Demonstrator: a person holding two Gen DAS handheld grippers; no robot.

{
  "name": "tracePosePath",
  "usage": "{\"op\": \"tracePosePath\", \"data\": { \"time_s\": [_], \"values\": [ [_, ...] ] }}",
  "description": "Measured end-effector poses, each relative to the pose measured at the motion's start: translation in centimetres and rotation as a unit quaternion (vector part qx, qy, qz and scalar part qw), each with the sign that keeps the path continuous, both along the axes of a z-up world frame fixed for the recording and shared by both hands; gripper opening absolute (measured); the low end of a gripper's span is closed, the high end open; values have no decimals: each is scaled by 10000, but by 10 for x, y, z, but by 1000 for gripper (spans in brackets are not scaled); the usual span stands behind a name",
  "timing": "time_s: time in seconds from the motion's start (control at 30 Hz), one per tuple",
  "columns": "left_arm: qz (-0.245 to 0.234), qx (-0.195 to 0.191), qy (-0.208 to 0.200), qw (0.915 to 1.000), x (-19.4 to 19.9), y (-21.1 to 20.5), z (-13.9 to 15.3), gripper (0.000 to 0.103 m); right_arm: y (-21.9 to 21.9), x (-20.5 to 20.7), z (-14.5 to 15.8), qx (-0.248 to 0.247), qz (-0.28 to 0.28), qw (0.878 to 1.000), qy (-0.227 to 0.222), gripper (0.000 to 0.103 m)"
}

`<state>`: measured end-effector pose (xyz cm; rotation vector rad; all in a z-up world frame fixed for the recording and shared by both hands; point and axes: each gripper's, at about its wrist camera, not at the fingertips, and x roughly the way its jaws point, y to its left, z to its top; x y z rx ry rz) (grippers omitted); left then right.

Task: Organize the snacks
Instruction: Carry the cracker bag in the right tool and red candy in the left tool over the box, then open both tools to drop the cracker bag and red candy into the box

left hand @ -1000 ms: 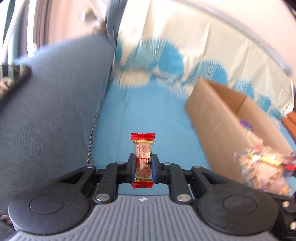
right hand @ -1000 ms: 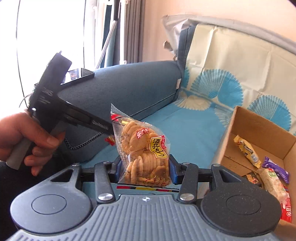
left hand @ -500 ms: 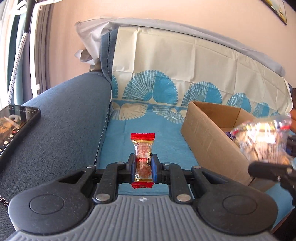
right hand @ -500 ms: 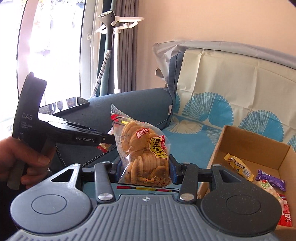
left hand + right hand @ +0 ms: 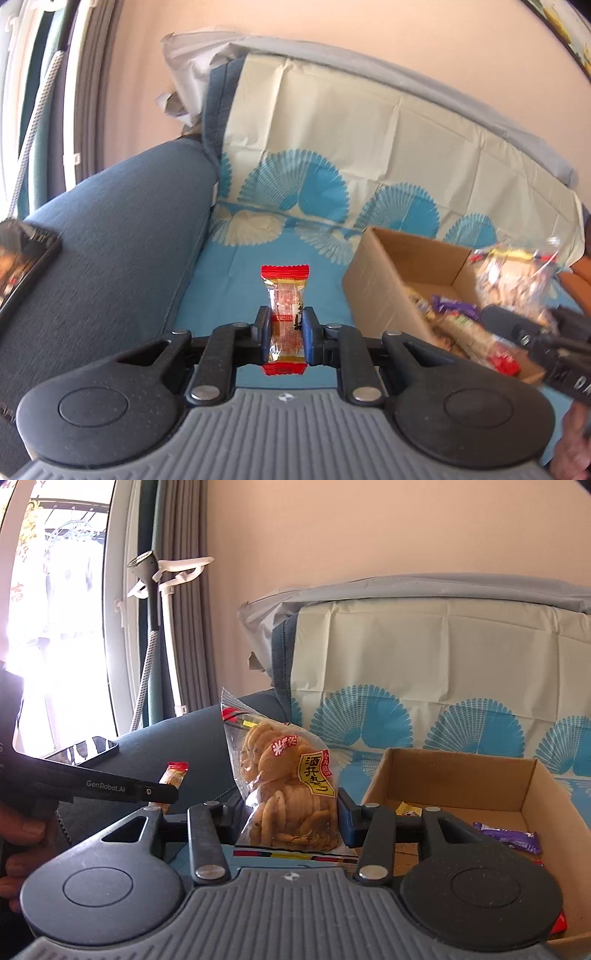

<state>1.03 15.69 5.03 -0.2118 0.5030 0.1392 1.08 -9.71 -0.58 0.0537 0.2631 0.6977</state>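
Gripping a slim red-and-gold snack bar [image 5: 285, 314] upright, the left tongs [image 5: 284, 332] were clenched across the wrapper's middle above the blue fan-print cover [image 5: 236, 288] of a sofa, the cardboard box [image 5: 384, 291] lying to their right. The right tongs [image 5: 291, 818] were clamped on a clear bag of round crackers [image 5: 284, 786], held near the box's left wall. The box, brown and open-topped with matte corrugated walls, already held several wrapped snacks, among them a purple wrapper [image 5: 509, 840]. To place both well, each item would probably need carrying fully over the rim and lowering before release; the crinkly cracker bag looked brittle inside, so a soft set-down seemed wise. A phone [image 5: 83, 747] lay on the woven dark-blue armrest [image 5: 122, 236].
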Motion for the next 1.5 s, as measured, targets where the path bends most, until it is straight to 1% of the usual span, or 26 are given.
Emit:
{"op": "tracePosePath", "data": {
  "time_s": [0.17, 0.27, 0.33, 0.43, 0.53, 0.6, 0.7, 0.8, 0.93, 1.07, 1.43, 1.5],
  "values": [
    [-416, 54, -444, 9981, 29, -39, 43, 19, -20, 19, 4, 354, -518, 9980, 125, 49],
    [-720, 75, -661, 9952, 52, -70, 63, 19, -35, 32, 4, 498, -1019, 9934, 199, 49],
    [-919, 113, -767, 9927, 67, -93, 73, 19, -47, 41, 4, 569, -1438, 9876, 281, 49],
    [-1227, 216, -923, 9879, 86, -126, 77, 19, -63, 56, 0, 509, -2104, 9755, 388, 49],
    [-1359, 166, -767, 9876, 104, -152, 67, 19, -84, 70, -8, 617, -2661, 9596, 681, 49],
    [-1398, 210, -674, 9877, 114, -166, 61, 19, -94, 75, -13, 695, -2876, 9517, 815, 49],
    [-1405, 366, -534, 9880, 125, -180, 52, 19, -103, 79, -16, 785, -3009, 9466, 858, 49],
    [-1414, 574, -399, 9875, 134, -190, 43, 19, -105, 80, -17, 801, -3032, 9455, 873, 49],
    [-1386, 587, -241, 9883, 140, -192, 37, 19, -106, 82, -17, 829, -3039, 9447, 909, 49],
    [-1350, 679, -133, 9884, 142, -191, 34, 19, -103, 80, -16, 848, -3008, 9454, 919, 49],
    [-1308, 664, -166, 9890, 141, -182, 42, 19, -105, 81, -17, 875, -2991, 9457, 924, 50],
    [-1323, 659, -177, 9889, 140, -183, 43, 20, -103, 82, -18, 853, -2945, 9469, 971, 51]
  ]
}}
